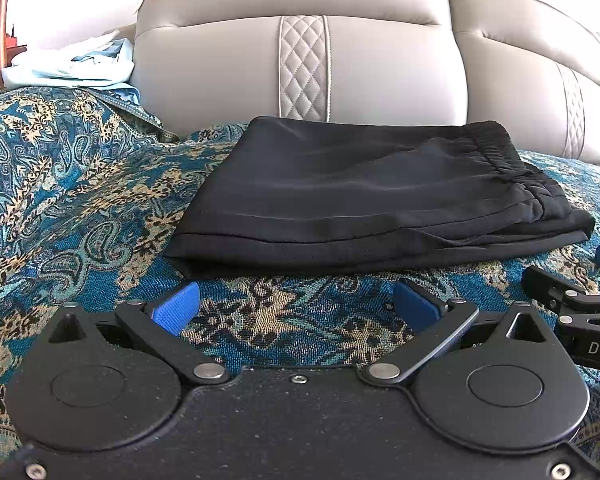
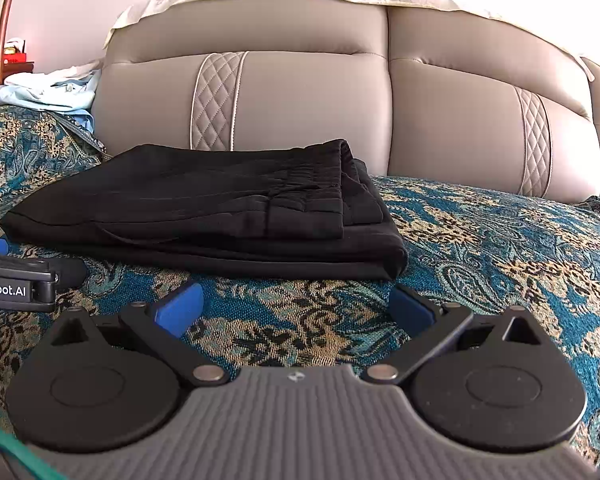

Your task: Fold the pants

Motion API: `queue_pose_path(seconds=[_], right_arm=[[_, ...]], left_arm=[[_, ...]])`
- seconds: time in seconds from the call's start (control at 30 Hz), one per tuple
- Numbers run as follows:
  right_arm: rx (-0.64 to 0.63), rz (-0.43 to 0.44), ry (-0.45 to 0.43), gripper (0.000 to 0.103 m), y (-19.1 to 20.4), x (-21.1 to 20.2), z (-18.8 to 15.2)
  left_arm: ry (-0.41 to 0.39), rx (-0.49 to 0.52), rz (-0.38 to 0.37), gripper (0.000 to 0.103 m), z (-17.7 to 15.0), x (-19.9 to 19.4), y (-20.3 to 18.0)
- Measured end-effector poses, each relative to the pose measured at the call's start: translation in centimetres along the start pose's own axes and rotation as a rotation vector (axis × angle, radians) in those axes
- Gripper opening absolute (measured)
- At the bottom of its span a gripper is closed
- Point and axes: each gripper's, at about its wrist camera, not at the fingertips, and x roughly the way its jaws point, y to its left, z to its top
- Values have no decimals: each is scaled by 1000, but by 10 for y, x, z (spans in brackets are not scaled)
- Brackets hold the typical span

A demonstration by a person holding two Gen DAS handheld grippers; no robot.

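pants (image 1: 364, 200) on bedspread (image 1: 80, 200) | before headboard (image 1: 220, 72) (clothes (image 1: 72, 66) far left)

We see black pants (image 1: 364, 196) of thin woven cloth with a faint sheen, smooth across the panels and gathered into fine ribs along the elastic waistband. Under them, the bed cover (image 1: 80, 208) is a coarse, matt woven fabric in a blue and gold paisley. The headboard (image 2: 300, 100) behind looks like smooth taupe leather with a soft gloss and stitched quilted strips. Our left gripper (image 1: 296, 306) and right gripper (image 2: 296, 308) are matt black plastic with dull metal rivets; their blue pads (image 1: 176, 308) look finely ribbed and rubbery.
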Motion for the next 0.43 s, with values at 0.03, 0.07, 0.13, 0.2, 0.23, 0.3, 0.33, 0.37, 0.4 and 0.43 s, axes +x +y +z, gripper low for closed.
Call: queue_pose_path(seconds=[0.03,0.07,0.13,0.2,0.23,0.3,0.33,0.37,0.4,0.43], right_arm=[[0,0,0,103,0,0,0],[0,0,0,103,0,0,0],[0,0,0,103,0,0,0],[0,0,0,103,0,0,0],[0,0,0,103,0,0,0],[0,0,0,103,0,0,0],[-1,0,-1,103,0,0,-1],[0,0,-1,103,0,0,0],[0,0,-1,103,0,0,-1],[0,0,-1,103,0,0,0]], left_arm=[[0,0,0,103,0,0,0],[0,0,0,103,0,0,0],[-1,0,0,103,1,0,0],[-1,0,0,103,0,0,0],[-1,0,0,103,0,0,0],[-2,1,-1,103,0,0,-1],[-3,2,-2,103,1,0,-1],[-5,3,-3,103,2,0,-1],[-6,5,-3,103,2,0,-1],[-8,4,-3,103,2,0,-1]])
